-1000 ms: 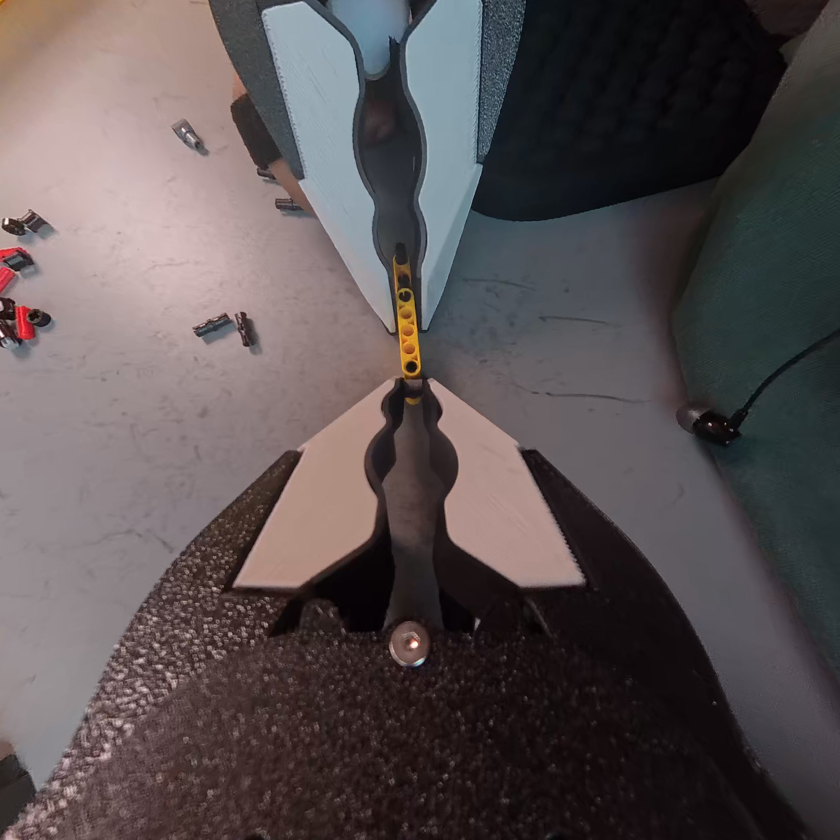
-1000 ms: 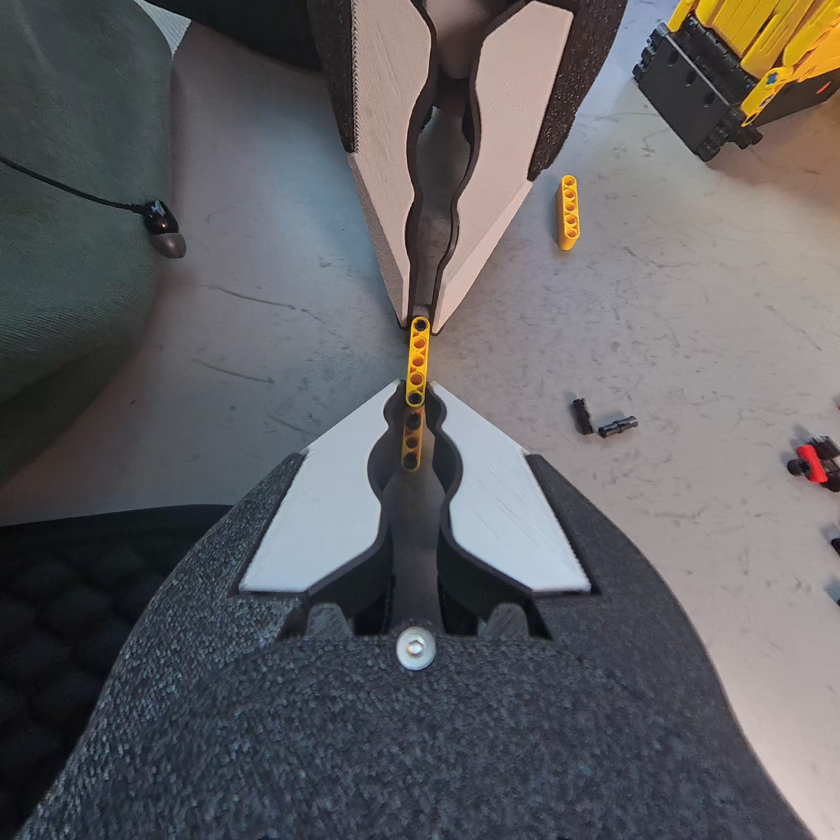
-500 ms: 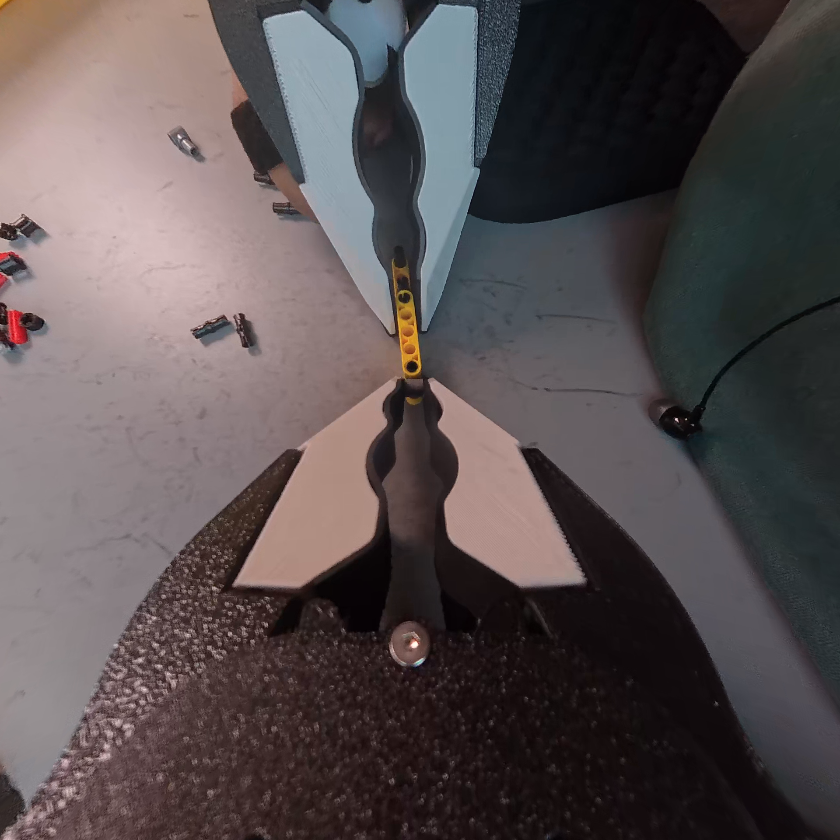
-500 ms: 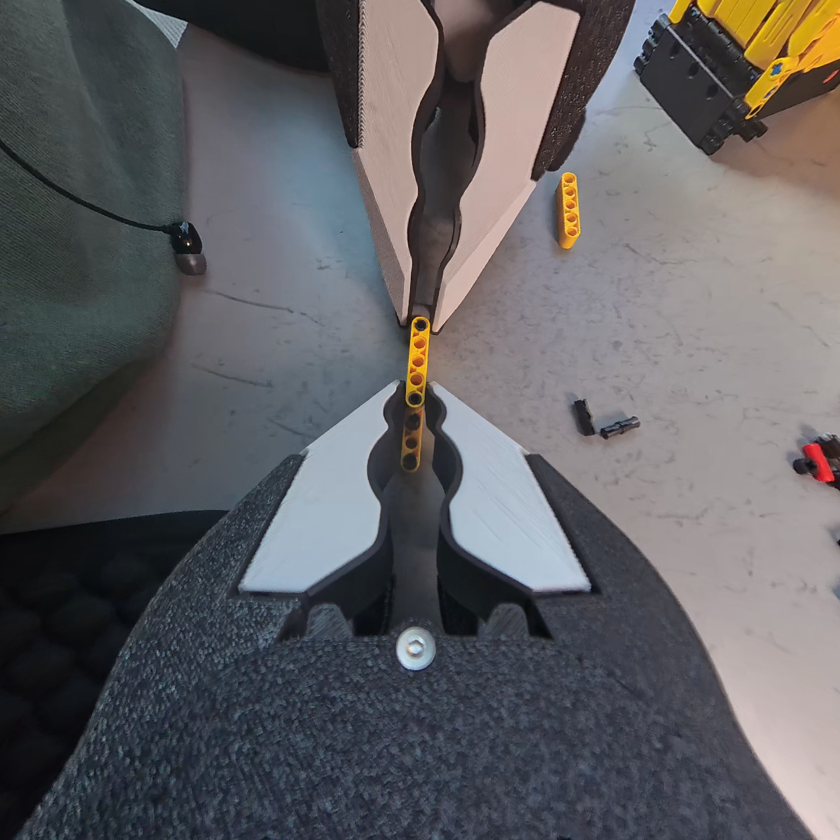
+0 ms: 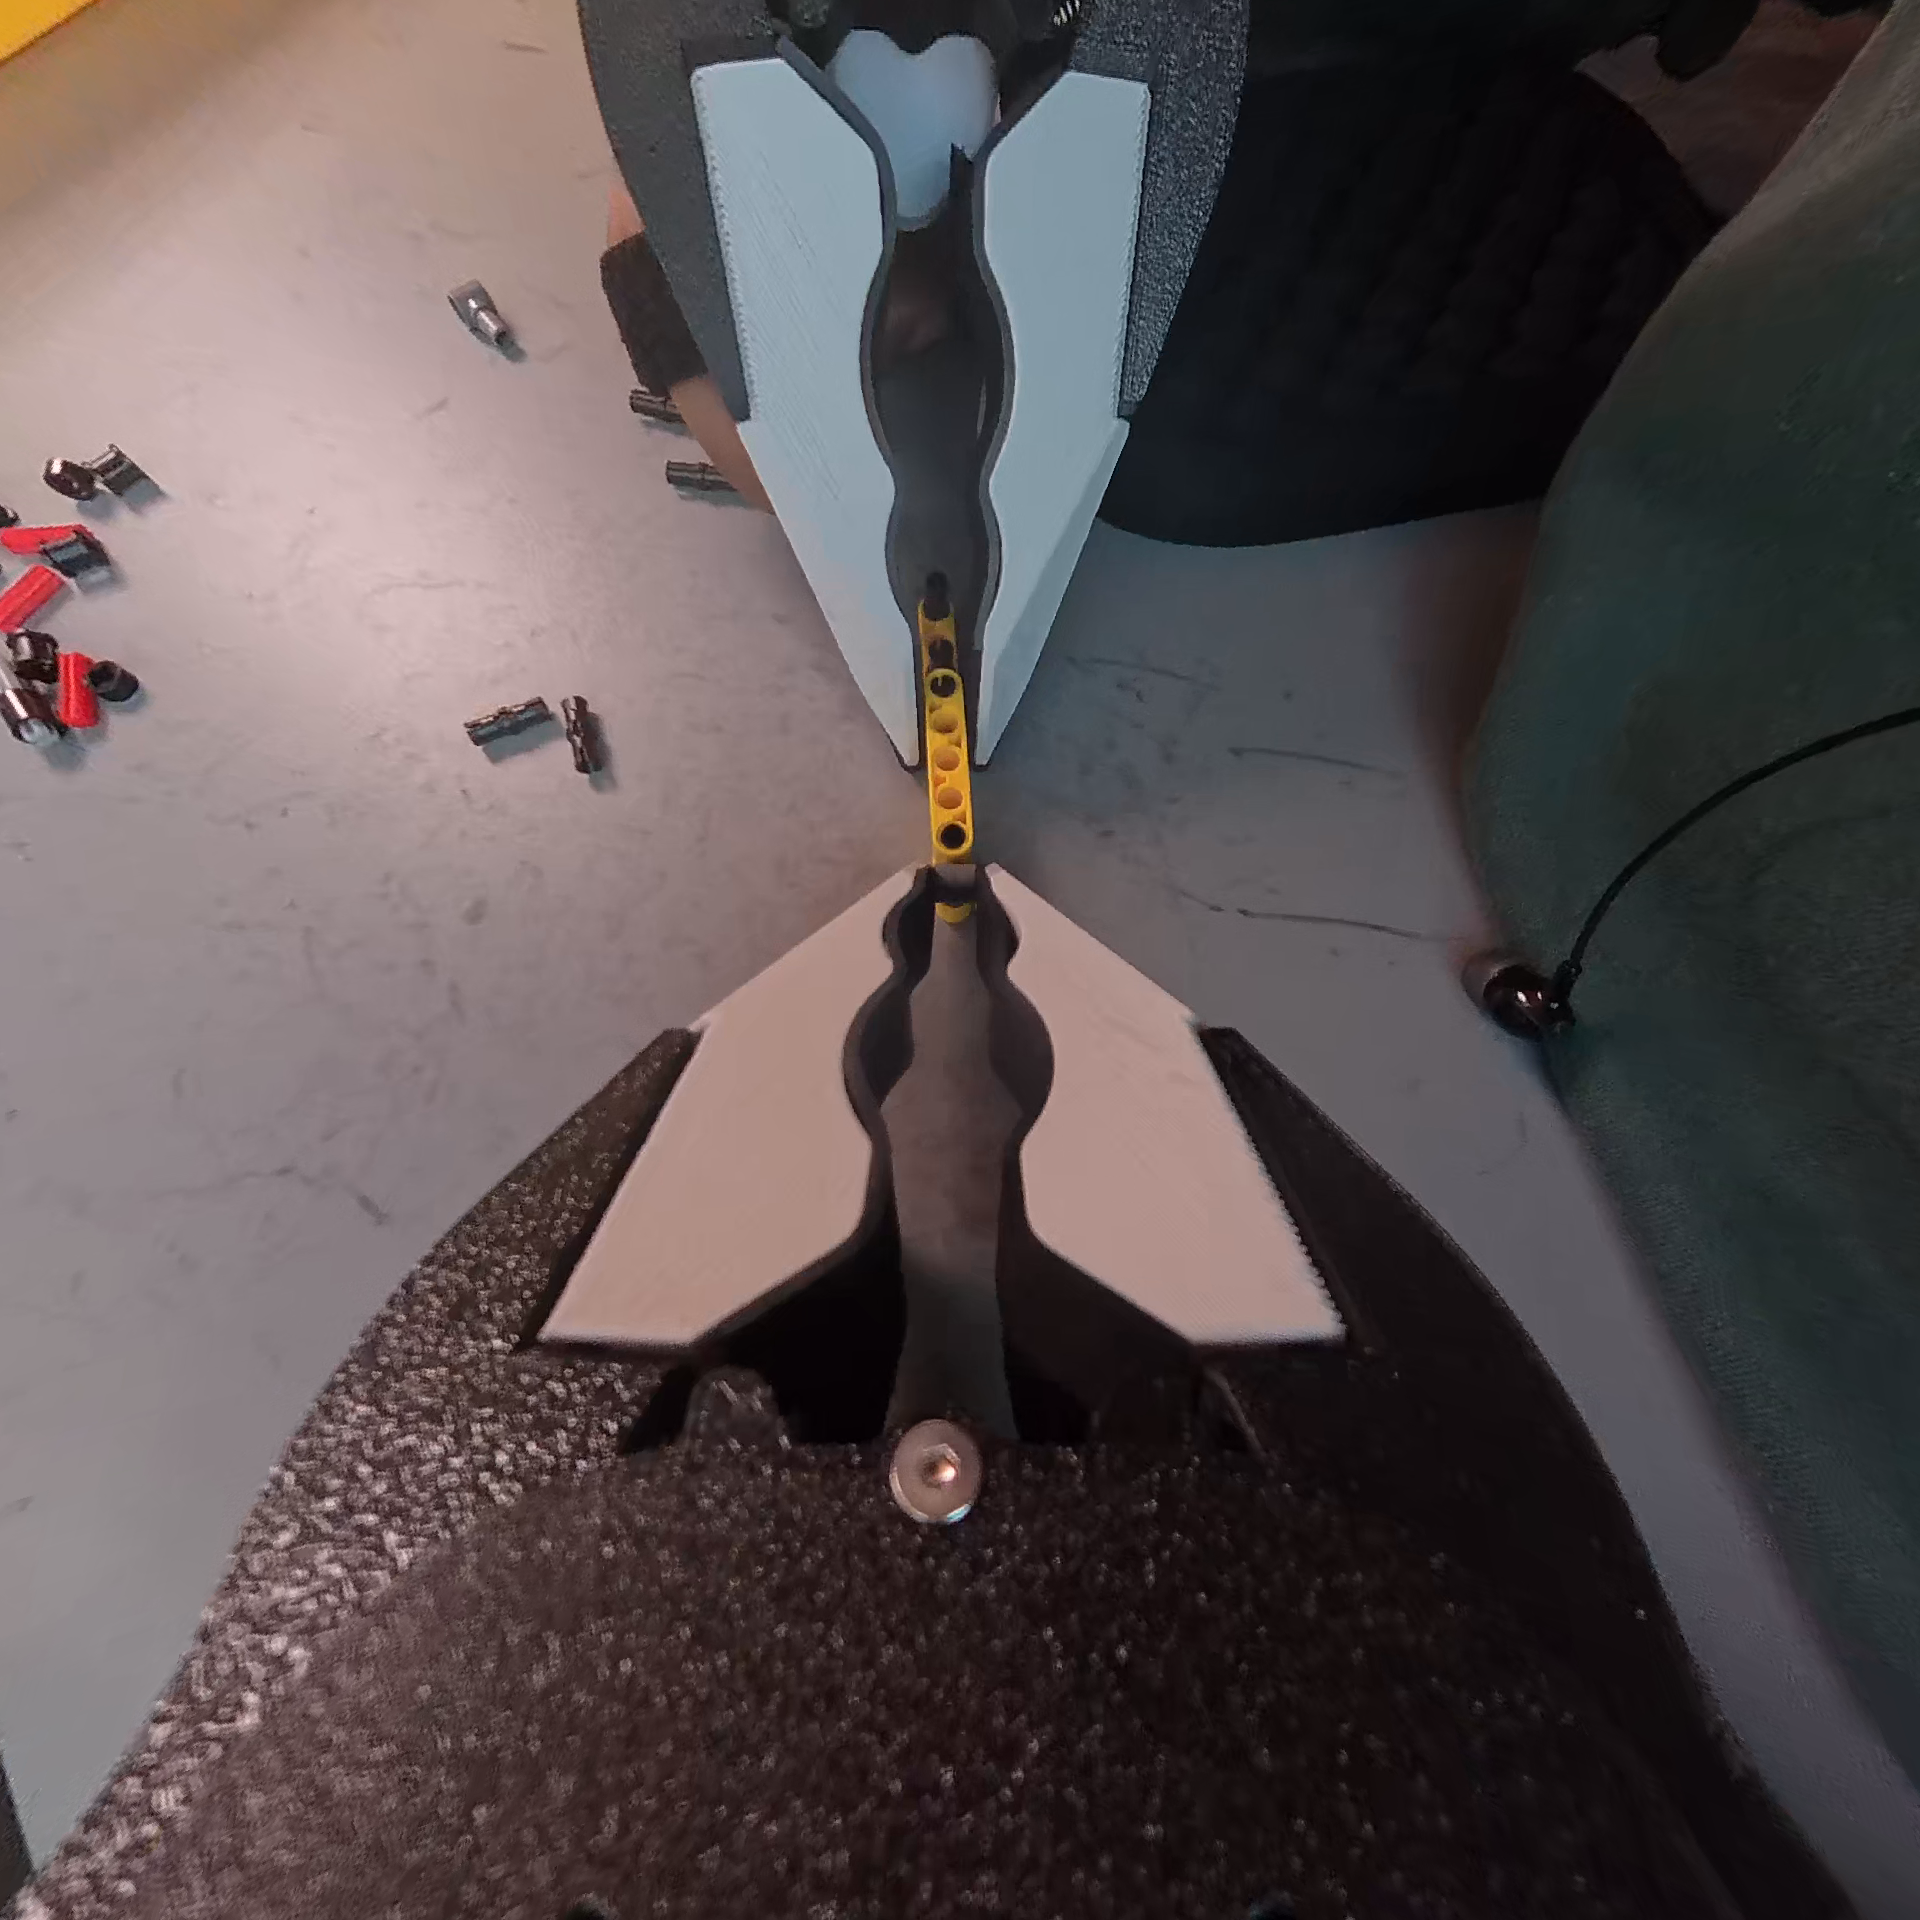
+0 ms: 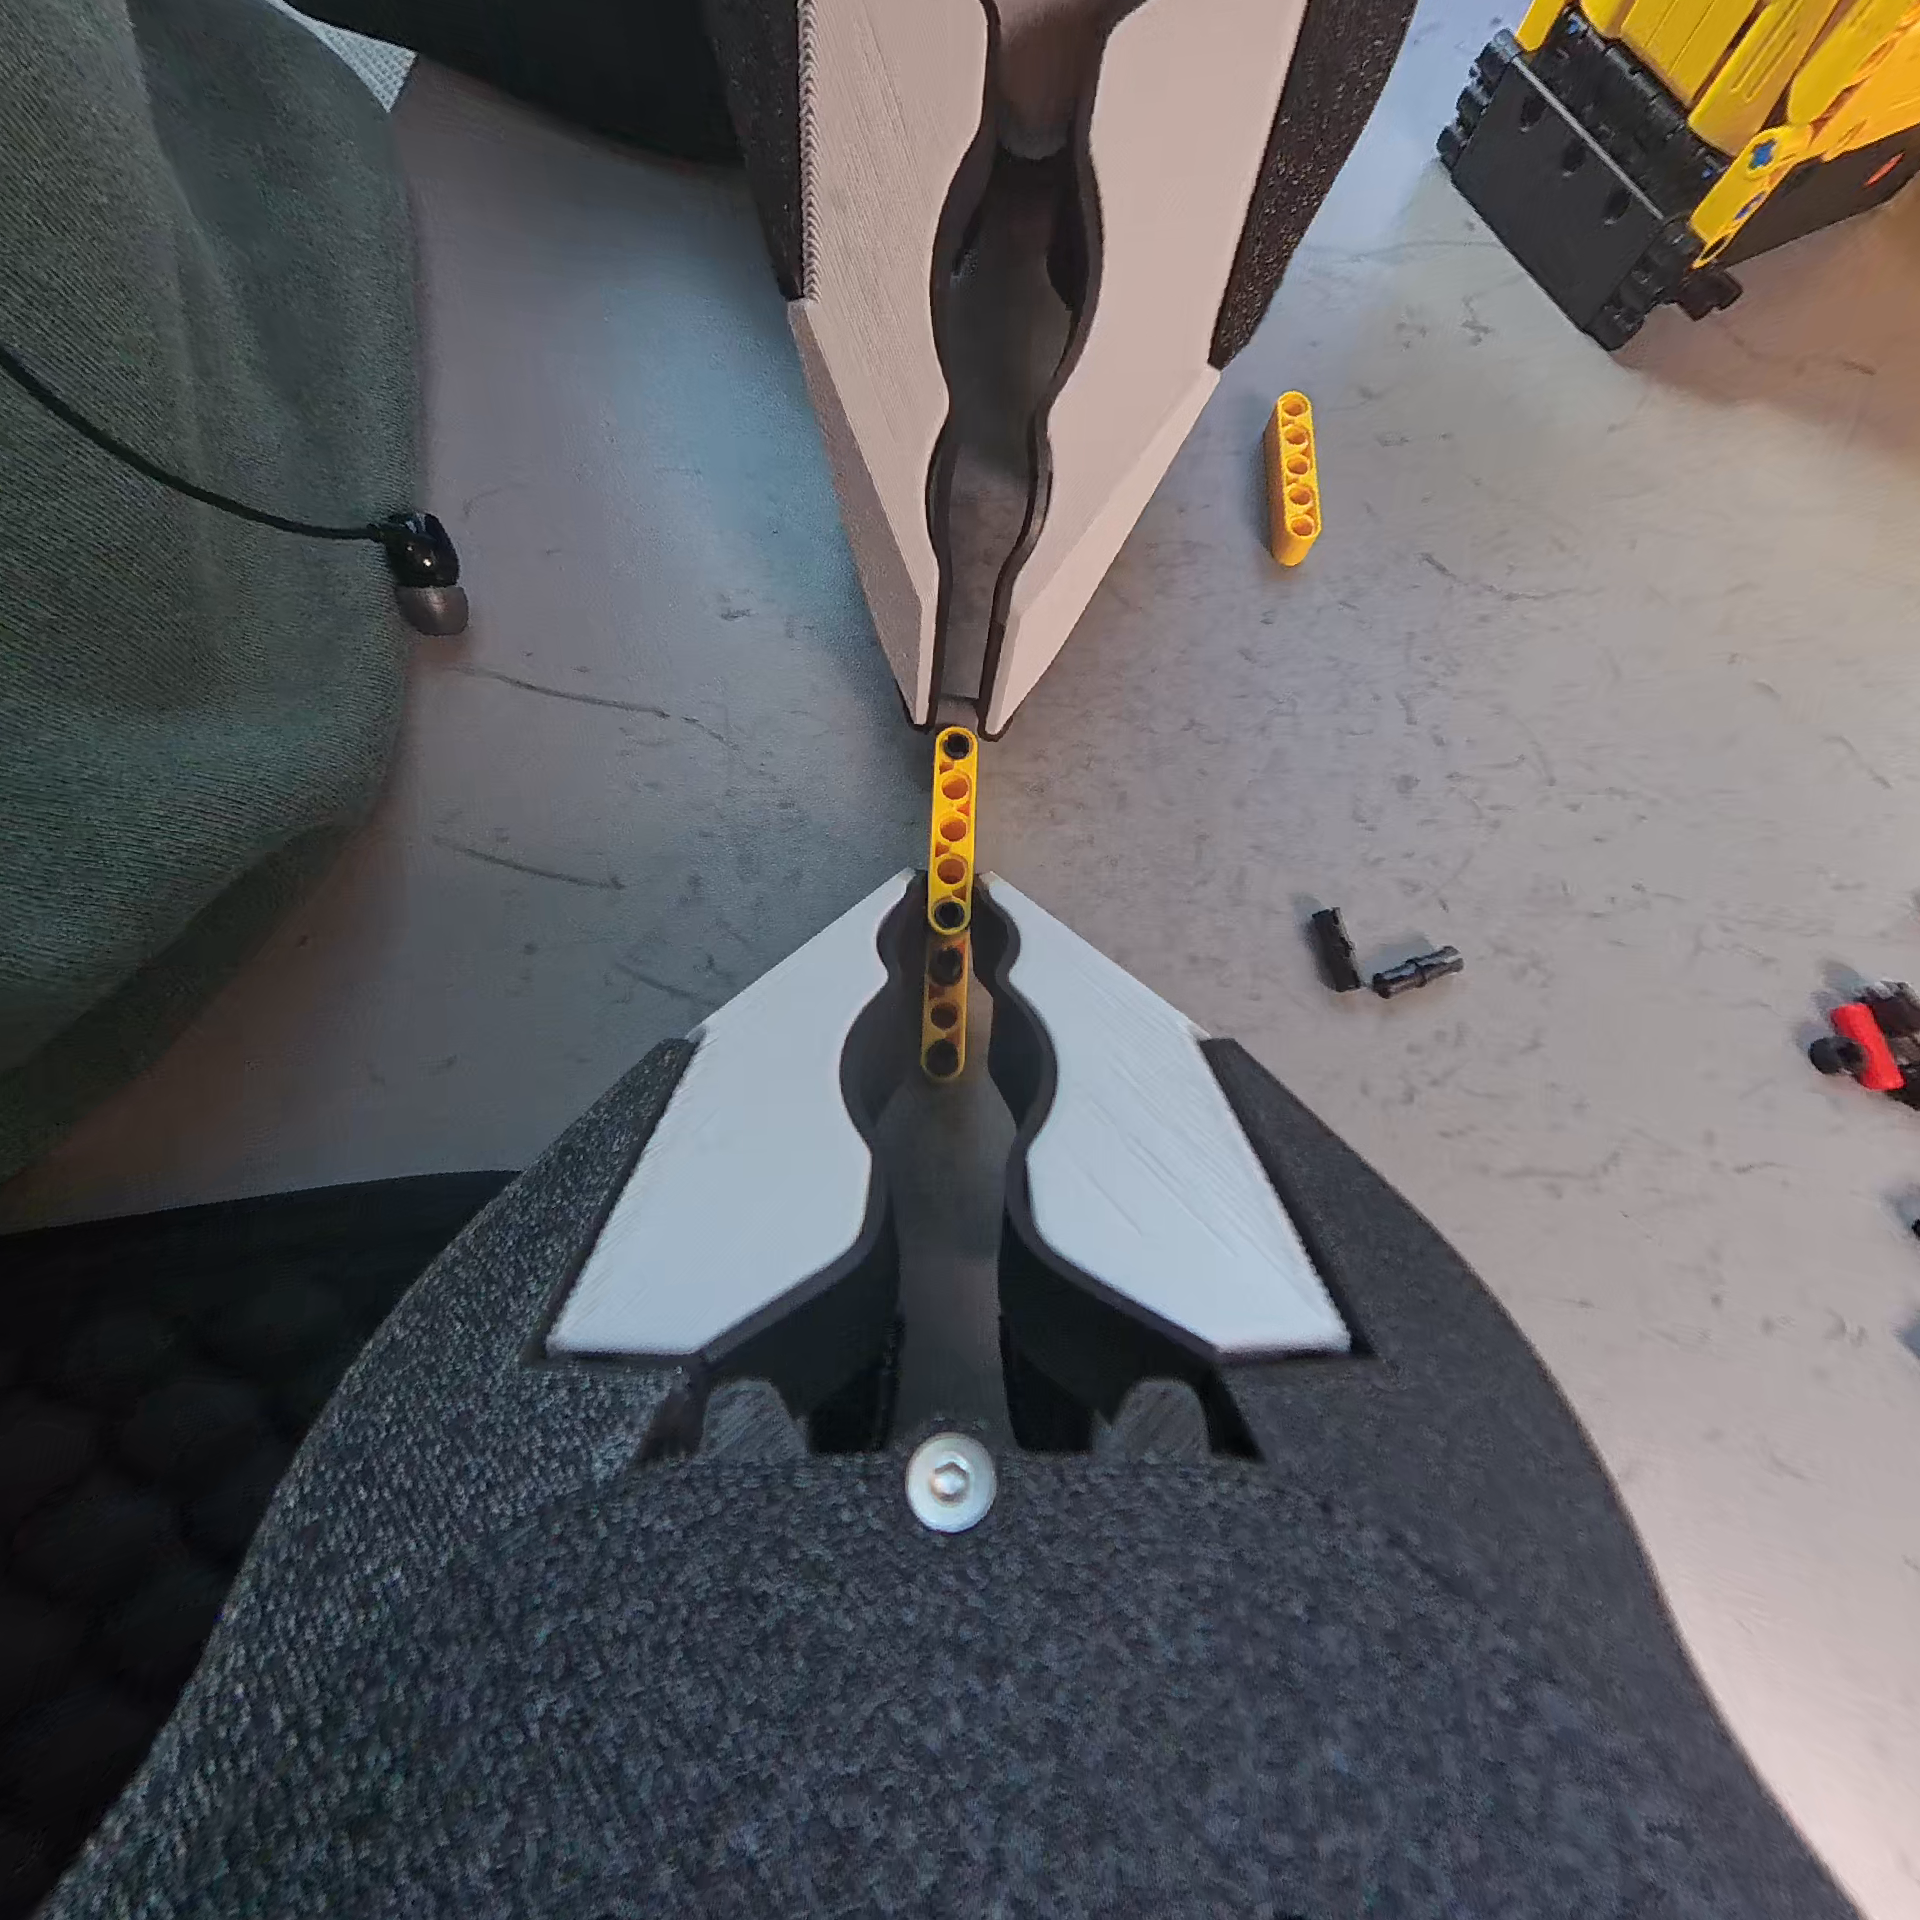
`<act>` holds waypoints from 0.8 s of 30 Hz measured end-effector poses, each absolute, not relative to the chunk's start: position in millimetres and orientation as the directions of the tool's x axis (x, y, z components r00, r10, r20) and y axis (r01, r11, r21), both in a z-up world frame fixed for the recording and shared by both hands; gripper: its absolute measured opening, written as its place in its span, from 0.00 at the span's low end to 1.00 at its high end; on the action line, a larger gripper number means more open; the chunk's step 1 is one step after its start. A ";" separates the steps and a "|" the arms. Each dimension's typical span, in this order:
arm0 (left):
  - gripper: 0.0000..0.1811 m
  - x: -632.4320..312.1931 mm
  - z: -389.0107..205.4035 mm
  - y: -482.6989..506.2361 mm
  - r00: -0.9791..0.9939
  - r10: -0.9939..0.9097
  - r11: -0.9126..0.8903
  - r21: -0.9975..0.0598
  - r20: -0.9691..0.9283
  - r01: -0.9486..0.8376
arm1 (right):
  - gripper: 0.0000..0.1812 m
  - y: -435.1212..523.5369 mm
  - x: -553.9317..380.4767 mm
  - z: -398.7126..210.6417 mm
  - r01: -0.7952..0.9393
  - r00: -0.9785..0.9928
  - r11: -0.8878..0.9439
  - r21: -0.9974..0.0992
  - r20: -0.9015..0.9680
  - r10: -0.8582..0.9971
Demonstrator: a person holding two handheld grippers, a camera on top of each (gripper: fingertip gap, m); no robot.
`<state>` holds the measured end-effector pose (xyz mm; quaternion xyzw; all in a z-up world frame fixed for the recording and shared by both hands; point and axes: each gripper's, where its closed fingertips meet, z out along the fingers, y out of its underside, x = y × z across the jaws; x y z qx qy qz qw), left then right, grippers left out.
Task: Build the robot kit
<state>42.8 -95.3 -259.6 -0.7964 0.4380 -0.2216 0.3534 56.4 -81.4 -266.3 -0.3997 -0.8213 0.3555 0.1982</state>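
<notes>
A thin yellow beam with a row of holes point(image 5: 951, 800) is held above the grey table point(image 5: 312, 1039) between my two grippers, which face each other tip to tip. My left gripper point(image 5: 951, 883) is shut on one end of the beam, pinching only its last hole. In the right wrist view the left gripper point(image 6: 958, 722) comes down from the top. My right gripper point(image 6: 951, 883) is shut on the other half of the beam point(image 6: 953, 831), which reaches back between its fingers. The right gripper also shows in the left wrist view point(image 5: 940, 758). Some of the holes hold black pins.
Two loose black pins point(image 5: 530, 722), red and black connectors point(image 5: 62, 644) and a small grey piece point(image 5: 478, 312) lie on the table. A second yellow beam point(image 6: 1291, 478) and a yellow-and-black model point(image 6: 1683, 156) lie farther off. A green cloth point(image 5: 1745, 831) with a black earbud on a cable point(image 5: 1517, 997) borders one side. The tips of both grippers are at nearly the same place. From the right gripper's tips to the small grey piece point(image 5: 478, 312) is close to 15 cm.
Both grippers keep hold of the beam. The pair has shifted slightly over the table, so the earbud and the loose parts slide a little in both views.
</notes>
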 end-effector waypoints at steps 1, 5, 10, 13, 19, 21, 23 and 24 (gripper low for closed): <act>0.03 42.9 -259.6 -95.2 0.526 -0.849 -0.375 -0.756 0.047 -0.537 | 0.04 -81.3 56.5 -266.3 0.515 -0.601 0.429 -0.743 0.044 0.798; 0.03 43.8 -259.8 -94.6 0.555 -0.829 -0.404 -0.756 0.066 -0.514 | 0.04 -81.0 56.6 -266.3 0.518 -0.598 0.425 -0.742 0.040 0.801; 0.03 44.8 -259.9 -93.6 0.583 -0.809 -0.431 -0.754 0.079 -0.495 | 0.04 -81.0 56.7 -266.4 0.521 -0.597 0.422 -0.742 0.037 0.802; 0.03 45.2 -259.9 -92.4 0.614 -0.784 -0.454 -0.755 0.086 -0.473 | 0.04 -80.9 56.7 -266.5 0.523 -0.594 0.419 -0.742 0.035 0.804; 0.03 45.9 -260.3 -93.6 0.599 -0.799 -0.428 -0.756 0.060 -0.495 | 0.04 -81.4 56.8 -266.5 0.524 -0.595 0.418 -0.742 0.032 0.803; 0.03 46.3 -260.3 -94.4 0.585 -0.810 -0.411 -0.756 0.048 -0.508 | 0.03 -81.6 56.8 -266.5 0.523 -0.597 0.418 -0.742 0.031 0.802; 0.03 46.6 -260.3 -94.7 0.583 -0.811 -0.410 -0.756 0.048 -0.509 | 0.03 -81.6 56.8 -266.4 0.524 -0.597 0.418 -0.742 0.030 0.802; 0.03 46.7 -260.2 -94.7 0.581 -0.813 -0.408 -0.757 0.047 -0.510 | 0.04 -81.7 56.8 -266.4 0.524 -0.597 0.419 -0.742 0.031 0.802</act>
